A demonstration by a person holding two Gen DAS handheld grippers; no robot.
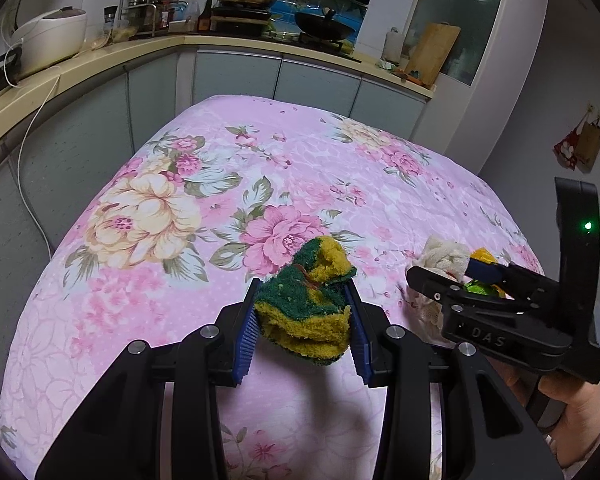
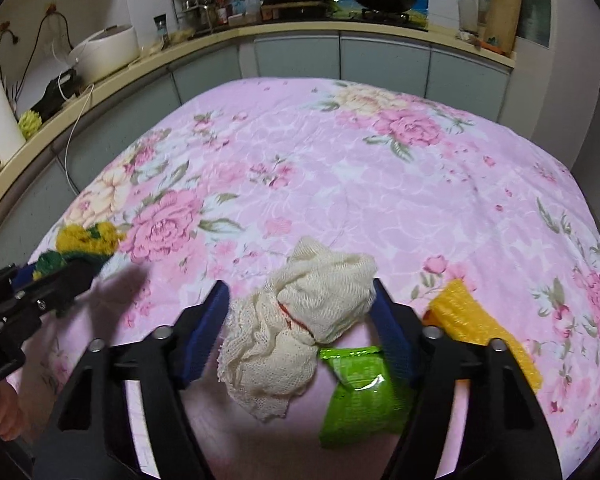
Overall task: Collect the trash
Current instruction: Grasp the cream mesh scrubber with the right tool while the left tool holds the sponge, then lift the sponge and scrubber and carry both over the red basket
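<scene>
Left hand-held gripper (image 1: 304, 312) grips the scrunched sponge (image 1: 306, 300) at bottom centre, while the right hand-held gripper (image 2: 300, 320) straddles the mesh rag (image 2: 300, 320) on the bench (image 2: 340, 168), pads apparently not squeezing, so I'd squeeze fully before lifting.

Rough fibrous sponge (image 1: 306, 312), open-weave mesh cloth (image 2: 300, 320), glossy green plastic wrapper (image 2: 360, 392), matt quilted tablecloth (image 2: 340, 180)
</scene>
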